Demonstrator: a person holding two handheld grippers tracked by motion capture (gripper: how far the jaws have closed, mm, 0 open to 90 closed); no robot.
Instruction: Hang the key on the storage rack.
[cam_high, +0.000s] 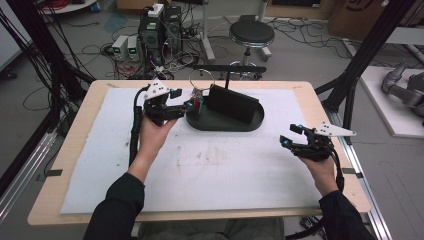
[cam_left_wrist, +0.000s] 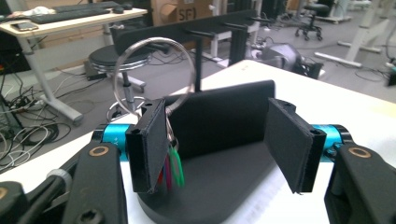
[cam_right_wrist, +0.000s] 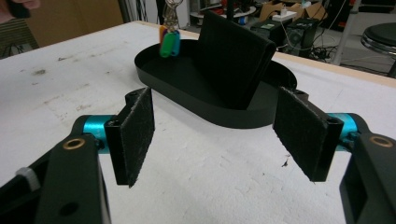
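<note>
The key ring (cam_left_wrist: 154, 74) with its small coloured tags (cam_left_wrist: 170, 168) stands just beside the left pad of the left tongs (cam_left_wrist: 219, 144), at the near end of the black oval tray (cam_left_wrist: 224, 186). The ring rises above this pad and leans toward the black wallet-like block (cam_left_wrist: 224, 116) that stands upright in the tray. The left tongs are wide; the gap between the pads is empty, and the tags hang at the inner face of the left pad. It is not possible to tell whether the pad touches them. It seems the ring was put here so that the tags rest inside the tray and the block keeps the ring from falling flat.

In the high view the left tongs (cam_high: 186, 106) are at the left end of the tray (cam_high: 252, 124), and the hand (cam_high: 152, 135) holds them level with the desk (cam_high: 210, 165).

The right tongs (cam_right_wrist: 217, 140) are also wide and hold nothing. They hover over the white desk cover (cam_right_wrist: 210, 186), well apart from the tray (cam_right_wrist: 187, 88), probably waiting so as not to disturb the work of the other hand.
</note>
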